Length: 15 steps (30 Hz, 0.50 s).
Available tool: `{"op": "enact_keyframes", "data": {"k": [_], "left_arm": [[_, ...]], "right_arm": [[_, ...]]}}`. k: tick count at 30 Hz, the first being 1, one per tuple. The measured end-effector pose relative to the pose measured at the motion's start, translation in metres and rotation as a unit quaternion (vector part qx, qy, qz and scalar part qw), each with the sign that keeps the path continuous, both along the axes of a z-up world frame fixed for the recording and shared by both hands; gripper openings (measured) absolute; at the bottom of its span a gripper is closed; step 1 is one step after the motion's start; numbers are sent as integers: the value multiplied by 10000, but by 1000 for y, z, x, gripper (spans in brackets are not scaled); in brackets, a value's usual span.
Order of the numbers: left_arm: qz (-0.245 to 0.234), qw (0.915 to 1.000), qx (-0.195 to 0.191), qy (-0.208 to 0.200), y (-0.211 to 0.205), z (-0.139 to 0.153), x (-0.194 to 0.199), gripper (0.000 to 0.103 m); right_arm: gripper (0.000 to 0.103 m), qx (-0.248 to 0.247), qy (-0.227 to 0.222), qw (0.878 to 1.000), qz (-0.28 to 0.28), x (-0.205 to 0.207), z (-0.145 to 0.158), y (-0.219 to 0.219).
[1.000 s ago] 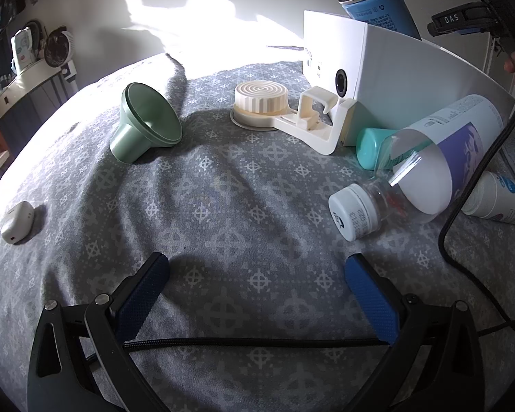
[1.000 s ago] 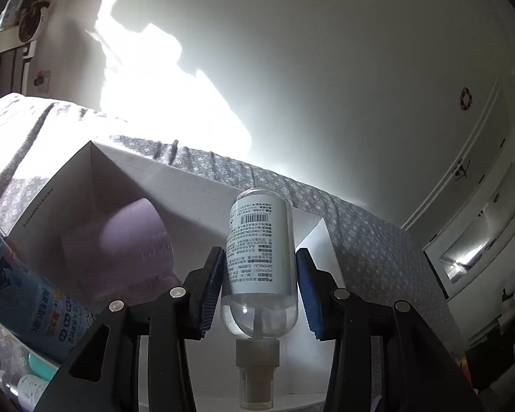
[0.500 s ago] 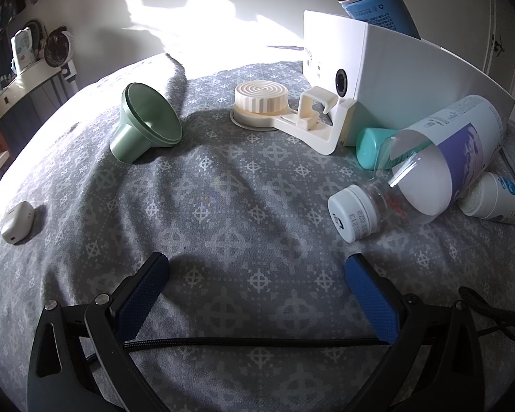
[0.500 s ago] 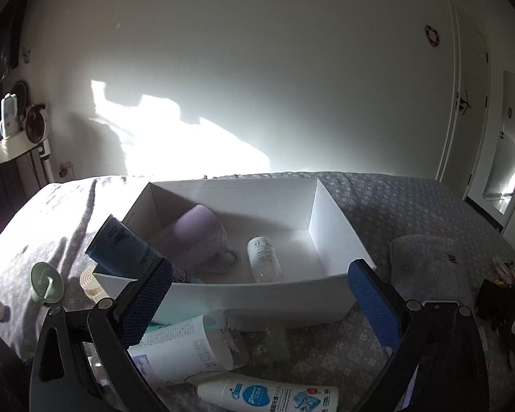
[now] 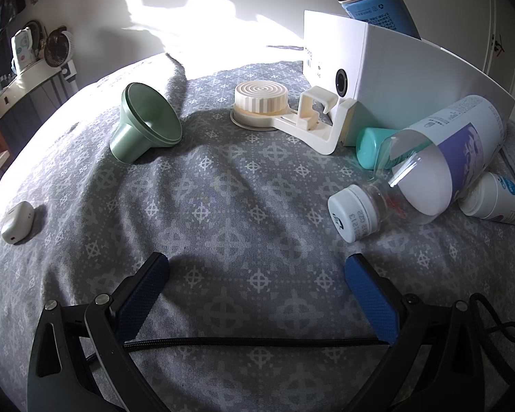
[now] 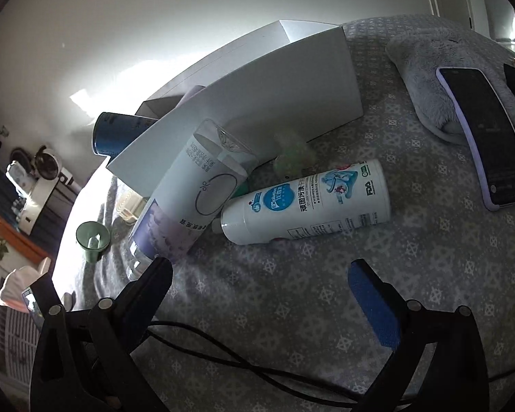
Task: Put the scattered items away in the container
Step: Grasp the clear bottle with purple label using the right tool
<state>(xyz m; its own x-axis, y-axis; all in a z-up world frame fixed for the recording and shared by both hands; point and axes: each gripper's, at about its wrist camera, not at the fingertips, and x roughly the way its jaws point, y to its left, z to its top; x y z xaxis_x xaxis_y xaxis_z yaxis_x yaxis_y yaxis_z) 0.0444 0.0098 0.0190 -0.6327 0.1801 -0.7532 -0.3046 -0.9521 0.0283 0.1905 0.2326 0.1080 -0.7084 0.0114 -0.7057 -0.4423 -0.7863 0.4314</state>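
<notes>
A: What sits in the white box [image 5: 412,79]?

B: A blue can [image 5: 377,7] leans over its near corner; in the right wrist view a pale purple shape shows just behind the front wall. The rest of the inside is hidden.

A: And outside, on the bed [image 5: 223,213]?

B: Three bottles lie by the box wall: a big clear bottle [image 5: 439,158] with a white cap, a teal-capped bottle [image 5: 372,147] tucked behind it, and a white spray bottle [image 6: 309,202]. A cream holder [image 5: 278,110], a green funnel [image 5: 144,120] and a small white case [image 5: 17,221] lie further left. A phone [image 6: 484,134] rests on a grey cloth.

A: The fingers?

B: The left gripper [image 5: 257,267] gapes wide over bare bedspread, holding nothing. The right gripper [image 6: 261,271] is spread fully too, empty, with the spray bottle just beyond its tips.
</notes>
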Motion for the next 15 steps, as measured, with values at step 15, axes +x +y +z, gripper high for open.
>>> {"op": "enact_keyframes", "data": {"k": [15], "left_arm": [[-6,10000,0,4,0,-1,-1,103]], "right_arm": [[103,-1578,-163,9868,316,-105,-21,-5]]}}
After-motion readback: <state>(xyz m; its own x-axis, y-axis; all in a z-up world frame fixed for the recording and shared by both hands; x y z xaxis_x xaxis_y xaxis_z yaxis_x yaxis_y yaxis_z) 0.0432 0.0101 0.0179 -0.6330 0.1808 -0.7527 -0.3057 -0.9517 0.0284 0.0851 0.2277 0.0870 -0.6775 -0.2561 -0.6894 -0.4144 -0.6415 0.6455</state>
